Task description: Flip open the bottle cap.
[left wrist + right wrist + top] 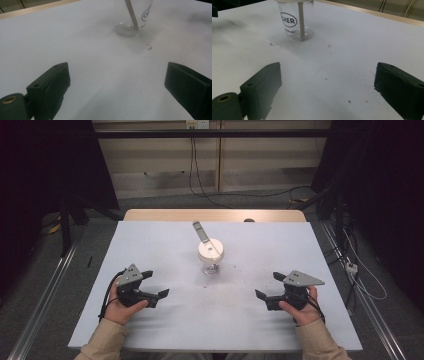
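Note:
A clear plastic cup (pixel 210 252) with a white lid stands upright near the middle of the white table (pixel 150 240). A pale flat stick (pixel 200 231) pokes up through its lid and leans toward the far left. The cup (pixel 133 22) and stick (pixel 132 15) appear ahead in the left gripper view. The cup (pixel 295 23), printed with black lettering, and its stick (pixel 301 22) also lie ahead in the right gripper view. My left gripper (pixel 155 284) rests open near the table's front left. My right gripper (pixel 267 285) rests open at the front right. Nothing lies between either pair of jaws.
Small dark specks (pixel 206 285) dot the table in front of the cup. A wooden edge (pixel 215 215) borders the far side of the table. Cables (pixel 240 195) run across the floor behind it, and dark curtains hang at both sides.

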`<act>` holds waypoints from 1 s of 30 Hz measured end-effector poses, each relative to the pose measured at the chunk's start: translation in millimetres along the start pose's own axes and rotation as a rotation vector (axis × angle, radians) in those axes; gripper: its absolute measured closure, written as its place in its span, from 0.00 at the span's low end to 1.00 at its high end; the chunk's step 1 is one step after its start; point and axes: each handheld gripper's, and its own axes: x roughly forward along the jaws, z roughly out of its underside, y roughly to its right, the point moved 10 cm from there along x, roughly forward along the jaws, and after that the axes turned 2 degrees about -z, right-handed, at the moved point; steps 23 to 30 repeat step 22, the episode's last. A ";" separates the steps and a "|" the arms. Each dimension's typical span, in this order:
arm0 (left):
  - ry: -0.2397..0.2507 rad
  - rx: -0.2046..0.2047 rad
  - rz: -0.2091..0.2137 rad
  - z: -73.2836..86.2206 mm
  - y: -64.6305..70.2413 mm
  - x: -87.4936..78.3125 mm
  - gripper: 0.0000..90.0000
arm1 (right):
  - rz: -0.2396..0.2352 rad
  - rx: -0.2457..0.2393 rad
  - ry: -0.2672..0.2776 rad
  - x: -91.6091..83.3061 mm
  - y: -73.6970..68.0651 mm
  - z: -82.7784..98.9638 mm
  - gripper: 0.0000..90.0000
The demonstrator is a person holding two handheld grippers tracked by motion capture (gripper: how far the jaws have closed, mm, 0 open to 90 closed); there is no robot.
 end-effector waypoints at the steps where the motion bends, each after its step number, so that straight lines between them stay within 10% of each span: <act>1: -0.003 0.000 -0.001 1.3 -1.1 -1.3 0.07 | 0.002 0.006 -0.001 -1.6 0.8 1.6 0.08; 30: -0.025 -0.004 -0.030 14.2 -10.1 -9.6 0.07 | 0.027 -0.004 -0.031 -9.7 5.9 18.6 0.08</act>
